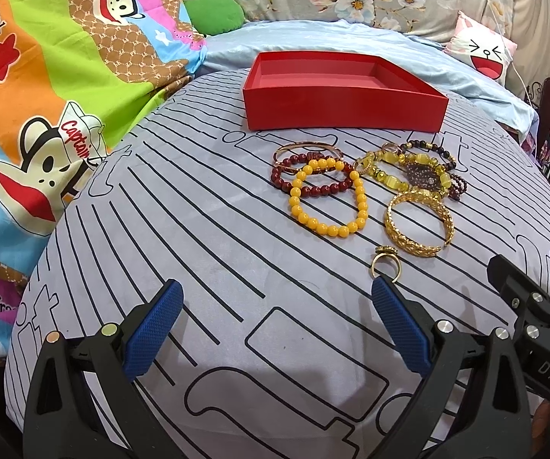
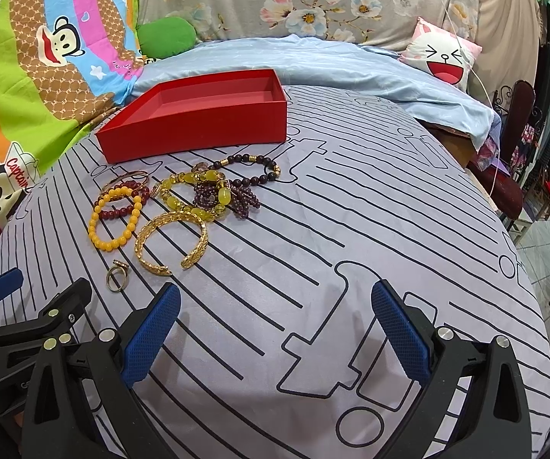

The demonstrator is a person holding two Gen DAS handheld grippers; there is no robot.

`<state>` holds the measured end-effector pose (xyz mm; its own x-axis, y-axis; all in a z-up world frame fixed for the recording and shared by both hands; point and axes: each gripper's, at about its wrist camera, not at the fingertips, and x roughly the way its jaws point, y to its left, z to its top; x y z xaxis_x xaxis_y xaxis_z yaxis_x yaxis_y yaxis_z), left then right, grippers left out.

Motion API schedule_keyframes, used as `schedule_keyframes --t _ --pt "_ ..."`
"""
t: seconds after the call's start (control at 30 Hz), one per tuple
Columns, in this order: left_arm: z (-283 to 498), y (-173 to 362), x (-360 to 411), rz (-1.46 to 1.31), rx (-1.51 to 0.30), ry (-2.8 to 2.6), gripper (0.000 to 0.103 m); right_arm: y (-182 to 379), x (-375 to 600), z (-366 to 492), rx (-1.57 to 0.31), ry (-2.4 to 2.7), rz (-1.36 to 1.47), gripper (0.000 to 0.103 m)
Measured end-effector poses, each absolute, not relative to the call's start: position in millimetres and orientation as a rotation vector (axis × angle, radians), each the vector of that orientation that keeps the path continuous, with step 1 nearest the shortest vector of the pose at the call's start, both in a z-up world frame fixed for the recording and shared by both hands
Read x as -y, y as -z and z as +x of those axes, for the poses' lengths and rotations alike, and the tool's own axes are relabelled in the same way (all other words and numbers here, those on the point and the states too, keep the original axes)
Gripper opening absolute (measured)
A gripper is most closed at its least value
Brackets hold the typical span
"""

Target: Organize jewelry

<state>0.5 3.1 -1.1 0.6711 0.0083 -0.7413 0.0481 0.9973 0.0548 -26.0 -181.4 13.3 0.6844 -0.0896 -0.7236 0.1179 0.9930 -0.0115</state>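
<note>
Nothing in the red box [image 1: 345, 93] yet, all jewelry [image 1: 366, 187] on the bed [image 1: 183, 237], left gripper [image 1: 275, 325] and right gripper [image 2: 275, 329] both wide and holding nothing.

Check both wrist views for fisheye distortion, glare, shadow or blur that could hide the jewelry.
Left wrist view: strong fisheye bends the red box and the sheet stripes; dark vignette in the corners; even light, soft shadow under the left gripper; jewelry sharp, small glints on the gold cuff bangle. Right wrist view: same barrel bend and vignette; faint shadows near the right gripper; gold ring clear.
</note>
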Motion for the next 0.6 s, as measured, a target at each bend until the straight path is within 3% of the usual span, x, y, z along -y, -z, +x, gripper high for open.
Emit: schedule_keyframes --t 0.6 --pt "2 1 13 0.075 -0.846 0.085 0.095 -22 200 -17 -0.815 0.153 0.072 0.096"
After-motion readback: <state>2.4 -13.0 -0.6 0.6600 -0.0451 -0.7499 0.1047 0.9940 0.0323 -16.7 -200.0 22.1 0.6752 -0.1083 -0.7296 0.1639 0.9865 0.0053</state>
